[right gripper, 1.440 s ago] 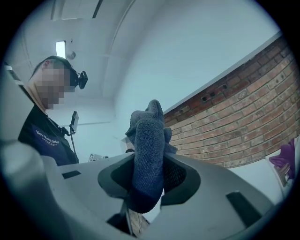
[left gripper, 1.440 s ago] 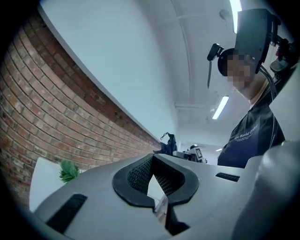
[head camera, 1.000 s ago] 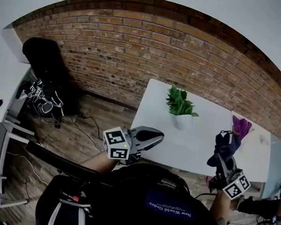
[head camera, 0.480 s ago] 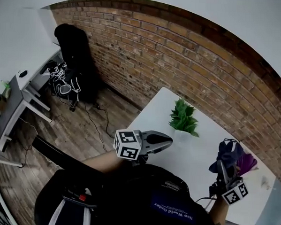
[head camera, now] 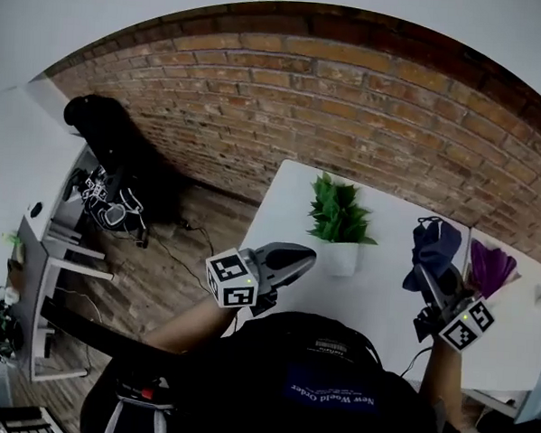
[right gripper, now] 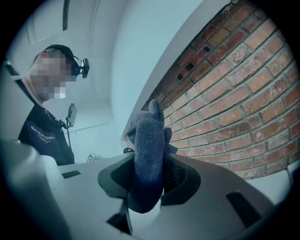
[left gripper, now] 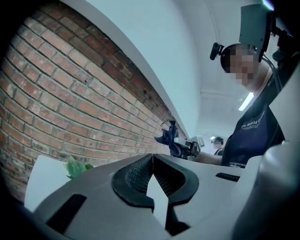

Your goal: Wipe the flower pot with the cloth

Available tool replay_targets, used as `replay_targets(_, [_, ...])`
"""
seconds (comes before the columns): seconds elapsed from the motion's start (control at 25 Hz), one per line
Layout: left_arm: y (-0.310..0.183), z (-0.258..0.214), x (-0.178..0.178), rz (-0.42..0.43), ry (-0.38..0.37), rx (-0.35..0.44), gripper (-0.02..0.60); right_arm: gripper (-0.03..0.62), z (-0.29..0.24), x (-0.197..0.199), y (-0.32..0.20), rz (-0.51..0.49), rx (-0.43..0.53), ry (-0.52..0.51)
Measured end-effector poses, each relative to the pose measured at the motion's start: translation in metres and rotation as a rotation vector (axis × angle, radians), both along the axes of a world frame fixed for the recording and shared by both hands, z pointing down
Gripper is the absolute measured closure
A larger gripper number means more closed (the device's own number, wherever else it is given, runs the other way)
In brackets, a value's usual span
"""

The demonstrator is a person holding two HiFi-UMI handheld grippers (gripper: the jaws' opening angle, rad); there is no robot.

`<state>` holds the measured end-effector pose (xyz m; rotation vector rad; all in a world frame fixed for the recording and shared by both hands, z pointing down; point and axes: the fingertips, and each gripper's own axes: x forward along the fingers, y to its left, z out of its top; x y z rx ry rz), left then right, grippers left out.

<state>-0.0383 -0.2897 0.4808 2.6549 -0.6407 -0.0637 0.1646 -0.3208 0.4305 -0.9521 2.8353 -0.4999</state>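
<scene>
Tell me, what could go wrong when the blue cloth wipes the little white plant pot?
1. The flower pot stands free on the white table. The left gripper is shut and apart from it, so a push might tip or slide the pot.
2. The cloth flops loose past the right gripper, so it might snag the plant's leaves.
</scene>
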Motion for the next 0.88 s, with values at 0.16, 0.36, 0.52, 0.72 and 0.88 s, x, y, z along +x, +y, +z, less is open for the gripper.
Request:
replay_targets(0.16, [-0.036, 0.042, -0.011, 0.096, -0.105, 0.021, 0.561, 0.480, 0.005, -0.019, -0.017, 0.089, -0.045, 0.012])
replay_targets(0.36, [-0.056, 0.108, 0.012, 0.225, -0.304, 0.101, 0.463, 0.480, 0.012, -0.025, -0.021, 0.126, -0.082, 0.073])
replay_targets(0.52, [-0.055, 0.151, 0.033, 0.321, -0.503, 0.131, 0.359, 0.480, 0.013, -0.018, -0.024, 0.134, -0.087, 0.094])
replay_targets(0.72, [-0.048, 0.199, 0.057, 0.458, -0.828, 0.067, 0.202, 0.480, 0.019, -0.004, -0.033, 0.100, -0.094, 0.083])
replay_targets(0.88, [-0.044, 0.226, 0.076, 0.567, -1.046, -0.011, 0.147, 0.480, 0.029, 0.011, -0.036, 0.087, -0.106, 0.055])
